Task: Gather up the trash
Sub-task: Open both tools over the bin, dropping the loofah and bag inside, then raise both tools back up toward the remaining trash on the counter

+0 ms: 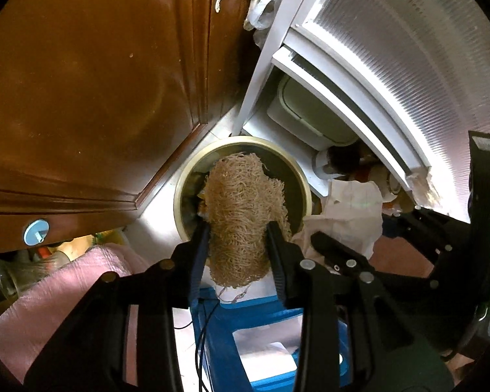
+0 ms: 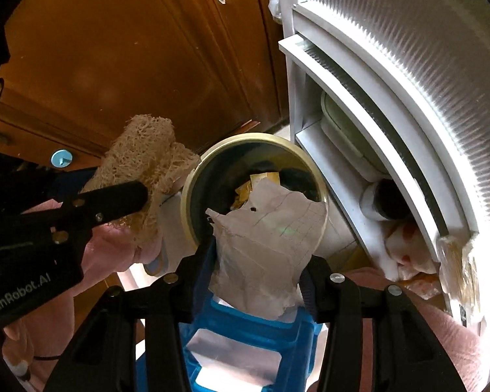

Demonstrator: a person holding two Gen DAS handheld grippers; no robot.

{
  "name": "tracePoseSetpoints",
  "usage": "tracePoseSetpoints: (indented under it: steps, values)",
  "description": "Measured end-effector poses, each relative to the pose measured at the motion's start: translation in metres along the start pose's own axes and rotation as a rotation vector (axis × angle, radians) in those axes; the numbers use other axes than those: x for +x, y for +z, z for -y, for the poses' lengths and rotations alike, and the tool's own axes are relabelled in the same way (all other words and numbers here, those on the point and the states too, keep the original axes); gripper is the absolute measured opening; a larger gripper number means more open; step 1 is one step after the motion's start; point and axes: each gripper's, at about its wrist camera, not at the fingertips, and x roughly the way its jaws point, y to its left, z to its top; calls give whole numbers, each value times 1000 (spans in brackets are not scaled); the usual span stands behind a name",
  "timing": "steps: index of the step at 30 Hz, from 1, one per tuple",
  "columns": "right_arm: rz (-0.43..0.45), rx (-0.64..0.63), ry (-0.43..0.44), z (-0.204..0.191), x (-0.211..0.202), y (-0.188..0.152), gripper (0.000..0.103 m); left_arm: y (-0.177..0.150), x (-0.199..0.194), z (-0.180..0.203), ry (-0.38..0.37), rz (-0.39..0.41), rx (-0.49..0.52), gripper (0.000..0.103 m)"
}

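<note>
While both grippers point down over the round bin (image 2: 192, 183), each one has a piece of trash between its jaws. Your left gripper (image 1: 238, 228) is partly open around the fibrous loofah sponge (image 1: 238, 215), and its pads touch the sponge on both sides; the sponge hangs straight ahead of the fingers, over the bin mouth. Your right gripper (image 2: 258, 254) is a little wider and grips the crumpled paper (image 2: 264, 235), which hangs over the near rim of the bin.

The risk is in the drop – the paper sits so close to the rim that it may catch there and fall outside, onto the blue stool (image 2: 245, 330) below the gripper. The sponge is rough, so it may cling to one pad and swing aside. Also the two grippers are near each other – they could bump.
</note>
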Motion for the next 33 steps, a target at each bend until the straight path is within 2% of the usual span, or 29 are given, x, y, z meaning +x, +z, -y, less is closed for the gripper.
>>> tracePoseSetpoints:
  steps: [4,9,12,14,16,33]
  values:
    - [-6,17,3,3,10,6,50,0,4,1,8,-7,11,32]
    - [-13,24,-8,6,19,12,59,2,5,0,26,-8,9,42]
    - [-16,38,-35,9,20,15,68,2,7,-1,16,-14,0,54]
    - [-6,45,-42,12,18,16,71,2,6,-1,13,-11,1,72]
    - [-1,49,-43,12,18,17,71,3,5,0,10,-5,2,77]
    - [-20,43,-88,10,17,14,71,4,-1,-4,42,12,-8,81]
